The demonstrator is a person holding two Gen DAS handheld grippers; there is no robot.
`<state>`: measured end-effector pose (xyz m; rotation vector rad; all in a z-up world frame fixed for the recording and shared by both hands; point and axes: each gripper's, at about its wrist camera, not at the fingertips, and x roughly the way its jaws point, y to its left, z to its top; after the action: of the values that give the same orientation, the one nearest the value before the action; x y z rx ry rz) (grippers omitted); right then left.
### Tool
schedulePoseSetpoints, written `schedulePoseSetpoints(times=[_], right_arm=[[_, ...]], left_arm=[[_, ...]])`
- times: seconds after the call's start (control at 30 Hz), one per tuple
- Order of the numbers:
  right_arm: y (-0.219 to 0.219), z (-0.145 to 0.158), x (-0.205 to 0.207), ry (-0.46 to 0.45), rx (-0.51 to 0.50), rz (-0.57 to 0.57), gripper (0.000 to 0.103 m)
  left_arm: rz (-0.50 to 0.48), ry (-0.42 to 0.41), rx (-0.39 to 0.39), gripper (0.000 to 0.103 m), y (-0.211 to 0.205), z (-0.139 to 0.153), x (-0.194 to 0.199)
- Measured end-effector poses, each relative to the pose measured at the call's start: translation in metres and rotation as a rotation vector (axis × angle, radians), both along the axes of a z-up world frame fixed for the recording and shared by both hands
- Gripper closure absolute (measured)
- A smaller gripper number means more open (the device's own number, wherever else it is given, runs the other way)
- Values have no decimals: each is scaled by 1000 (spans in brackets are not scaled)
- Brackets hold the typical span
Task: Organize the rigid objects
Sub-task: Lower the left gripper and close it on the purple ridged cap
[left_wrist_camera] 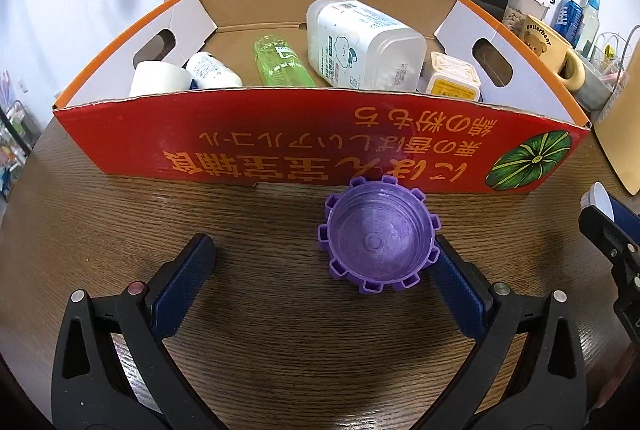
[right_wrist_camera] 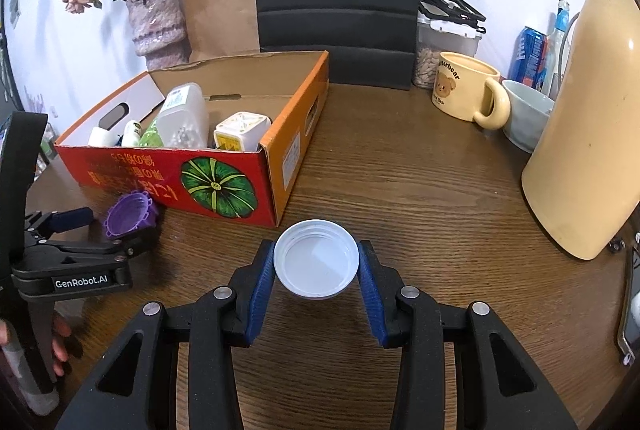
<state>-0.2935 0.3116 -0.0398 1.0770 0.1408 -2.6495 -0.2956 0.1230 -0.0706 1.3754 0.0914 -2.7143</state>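
Note:
A purple notched cap lies hollow side up on the wooden table, just in front of the red cardboard box. My left gripper is open wide around it. The cap rests near the right finger and well clear of the left finger. The right wrist view shows that same cap and the left gripper at the far left. My right gripper is shut on a white round cap, hollow side up, a little over the table near the box's corner.
The box holds a tape roll, a small white bottle, a green bottle, a big white container and a yellow-white tub. A mug, a bowl and a cream jug stand to the right.

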Motion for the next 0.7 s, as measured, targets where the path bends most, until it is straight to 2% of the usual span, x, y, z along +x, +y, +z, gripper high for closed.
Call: schedulePoseSetpoints(times=[0.3, 0.37, 0.43, 0.47, 0.7], right_arm=[[-3, -2, 1, -2, 13, -3, 58], [-3, -2, 1, -1, 14, -3, 58], [-3, -1, 1, 1, 15, -5, 58], [-3, -1, 2, 2, 15, -6, 58], [-3, 4, 9, 28, 6, -12, 58]], left_arm=[[-13, 4, 3, 3, 2, 0, 0], [-29, 20, -1, 15, 5, 2, 2], [-39, 37, -3, 42, 7, 5, 3], [-42, 49, -3, 52, 7, 6, 5], [-71, 69, 46, 53, 6, 11, 11]])
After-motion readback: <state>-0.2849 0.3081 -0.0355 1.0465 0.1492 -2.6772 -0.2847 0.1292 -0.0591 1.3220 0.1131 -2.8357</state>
